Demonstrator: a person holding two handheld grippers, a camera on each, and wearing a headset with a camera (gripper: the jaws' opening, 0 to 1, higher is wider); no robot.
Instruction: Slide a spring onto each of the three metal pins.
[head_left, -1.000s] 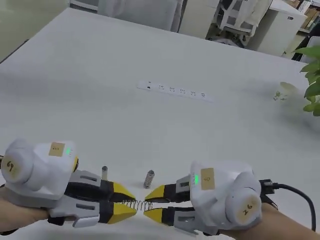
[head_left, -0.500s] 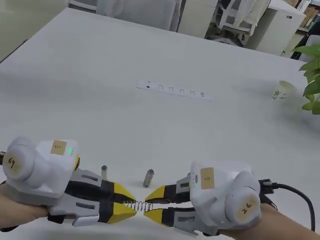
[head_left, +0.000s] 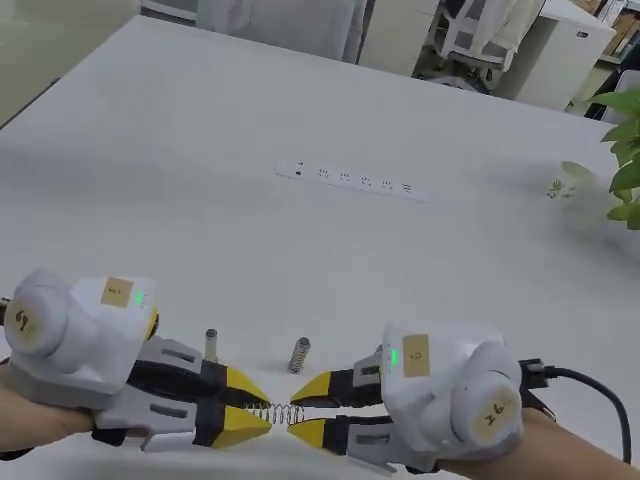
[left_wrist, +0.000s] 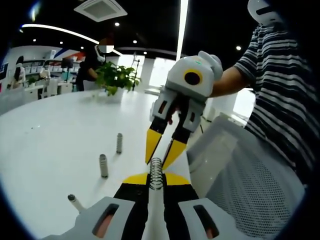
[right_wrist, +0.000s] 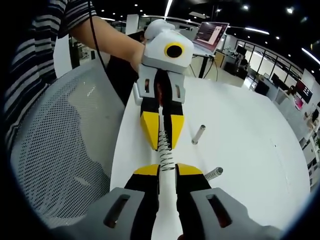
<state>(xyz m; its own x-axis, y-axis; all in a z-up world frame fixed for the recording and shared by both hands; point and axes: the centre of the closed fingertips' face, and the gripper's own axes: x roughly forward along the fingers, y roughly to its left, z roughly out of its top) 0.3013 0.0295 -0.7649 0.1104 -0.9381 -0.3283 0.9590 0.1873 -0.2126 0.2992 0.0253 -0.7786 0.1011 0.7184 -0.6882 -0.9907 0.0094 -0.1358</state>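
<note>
A small coil spring (head_left: 277, 411) hangs level between my two grippers at the near edge of the white table (head_left: 300, 250). My left gripper (head_left: 264, 415) is shut on one end of the spring (left_wrist: 156, 173). My right gripper (head_left: 297, 411) faces it tip to tip and is shut on the other end of the spring (right_wrist: 165, 150). Just beyond them a bare metal pin (head_left: 211, 343) stands upright. A second pin (head_left: 299, 354) beside it wears a spring. In the left gripper view a third pin (left_wrist: 75, 202) sits near my jaws.
A white power strip (head_left: 350, 183) lies across the middle of the table. A small cup (head_left: 566, 183) and a leafy plant (head_left: 625, 150) stand at the far right. A mesh chair back (right_wrist: 65, 150) sits close to the near table edge.
</note>
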